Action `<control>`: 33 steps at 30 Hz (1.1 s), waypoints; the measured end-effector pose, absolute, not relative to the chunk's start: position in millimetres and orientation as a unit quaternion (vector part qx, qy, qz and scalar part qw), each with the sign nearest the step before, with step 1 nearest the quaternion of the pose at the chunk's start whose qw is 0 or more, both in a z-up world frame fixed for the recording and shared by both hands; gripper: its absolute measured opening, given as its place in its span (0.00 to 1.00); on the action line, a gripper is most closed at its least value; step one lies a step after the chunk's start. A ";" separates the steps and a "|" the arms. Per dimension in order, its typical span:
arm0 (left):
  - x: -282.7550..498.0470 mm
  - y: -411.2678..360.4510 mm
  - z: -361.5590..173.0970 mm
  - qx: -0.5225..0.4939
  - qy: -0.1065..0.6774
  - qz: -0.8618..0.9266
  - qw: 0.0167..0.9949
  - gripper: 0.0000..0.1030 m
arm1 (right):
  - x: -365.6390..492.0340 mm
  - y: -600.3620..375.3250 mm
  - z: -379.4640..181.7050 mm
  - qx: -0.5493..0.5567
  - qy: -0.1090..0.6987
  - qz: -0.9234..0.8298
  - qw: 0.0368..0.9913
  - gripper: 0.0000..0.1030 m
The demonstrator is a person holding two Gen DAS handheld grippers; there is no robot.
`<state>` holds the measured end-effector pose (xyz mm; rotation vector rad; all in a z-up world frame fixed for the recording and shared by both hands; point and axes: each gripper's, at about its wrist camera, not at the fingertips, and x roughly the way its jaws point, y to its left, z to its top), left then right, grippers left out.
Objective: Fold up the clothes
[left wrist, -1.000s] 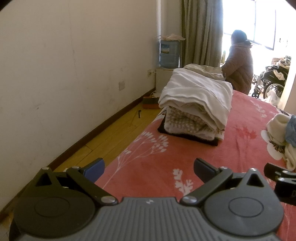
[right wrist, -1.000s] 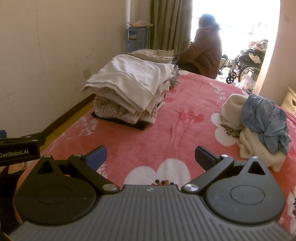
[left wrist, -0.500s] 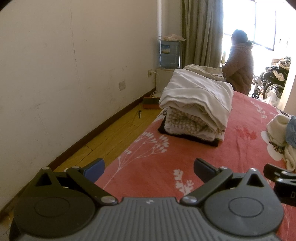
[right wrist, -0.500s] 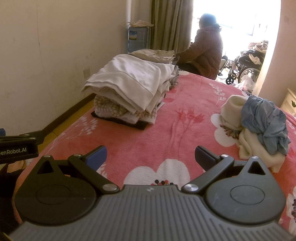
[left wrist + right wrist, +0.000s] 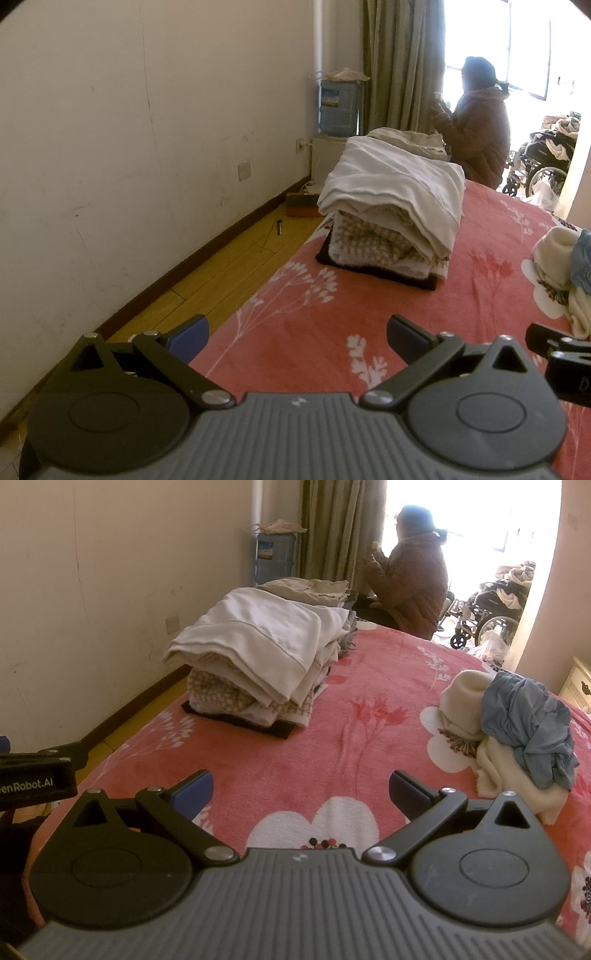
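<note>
Pink floral bed (image 5: 332, 760) beside cream wall (image 5: 147, 129), wooden floor (image 5: 221, 266)

"enRobot.AI" on left gripper (image 5: 37, 781) body

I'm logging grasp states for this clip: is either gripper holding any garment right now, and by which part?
Nothing is held. The left gripper and the right gripper are both open above the bedspread, with no cloth between the fingers.
</note>
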<state>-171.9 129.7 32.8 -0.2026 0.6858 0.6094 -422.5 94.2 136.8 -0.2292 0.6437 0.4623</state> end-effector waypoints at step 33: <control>-174.1 122.3 23.6 -0.097 0.345 0.291 0.887 1.00 | -422.6 94.6 135.7 -0.109 0.318 0.226 0.914 0.99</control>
